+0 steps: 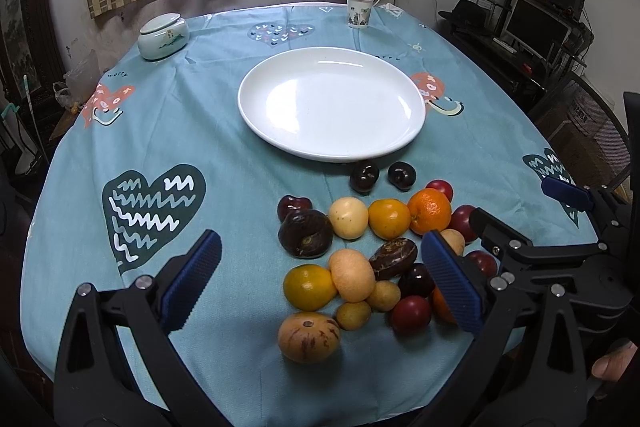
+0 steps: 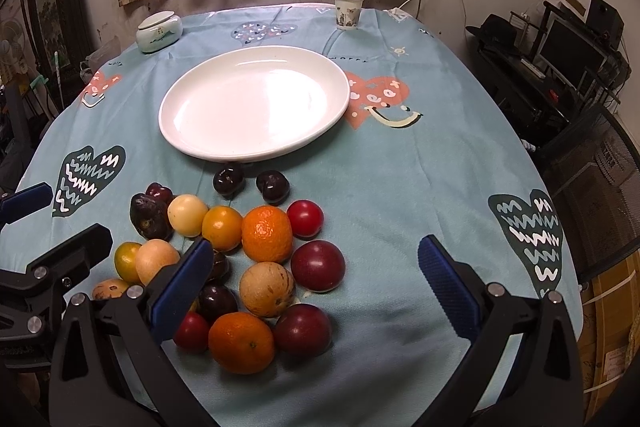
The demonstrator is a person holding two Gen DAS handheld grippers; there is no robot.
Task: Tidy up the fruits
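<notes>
Several fruits lie in a pile (image 1: 372, 259) on the near part of the blue tablecloth: oranges (image 2: 267, 234), dark plums (image 2: 318, 265), a striped melon-like fruit (image 1: 308, 337), yellow ones and two dark cherries (image 1: 364, 177). Behind the pile stands an empty white plate (image 1: 332, 107) (image 2: 252, 103). My left gripper (image 1: 324, 283) is open, low over the pile's left part, holding nothing. My right gripper (image 2: 316, 289) is open too, over the pile's right part, with an orange (image 2: 242, 343) and a plum (image 2: 303, 329) between its fingers but untouched. Its left finger hides some fruits.
A lidded ceramic jar (image 1: 163, 37) stands at the table's far left and a paper cup (image 1: 359, 11) at the far edge. A black mesh chair (image 2: 592, 187) and a desk with a monitor (image 2: 572, 53) stand right of the table. Both grippers sit close side by side.
</notes>
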